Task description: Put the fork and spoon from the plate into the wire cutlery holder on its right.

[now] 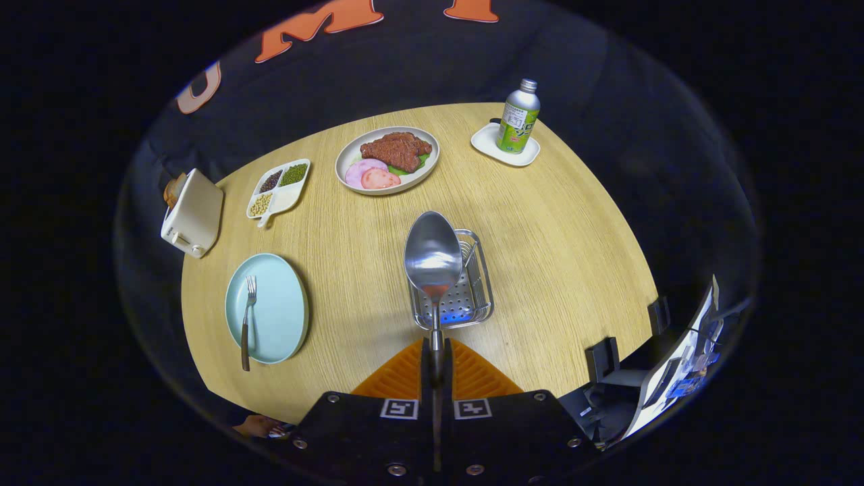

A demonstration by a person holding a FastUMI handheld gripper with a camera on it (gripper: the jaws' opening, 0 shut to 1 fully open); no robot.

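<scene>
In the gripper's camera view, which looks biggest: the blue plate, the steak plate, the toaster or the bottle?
1. Blue plate.
2. Steak plate, smaller here but farther off, so true size is unsure.
3. Toaster.
4. Bottle.
Spoon in the shut gripper looms large, being nearest.

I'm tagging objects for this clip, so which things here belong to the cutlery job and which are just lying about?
Part of the job:
spoon, handle clamped in the claw, bowl over the holder
fork, lying on the light blue plate
wire cutlery holder

Just lying about:
toaster
divided dish of beans
plate of meat
bottle on a white coaster
</scene>
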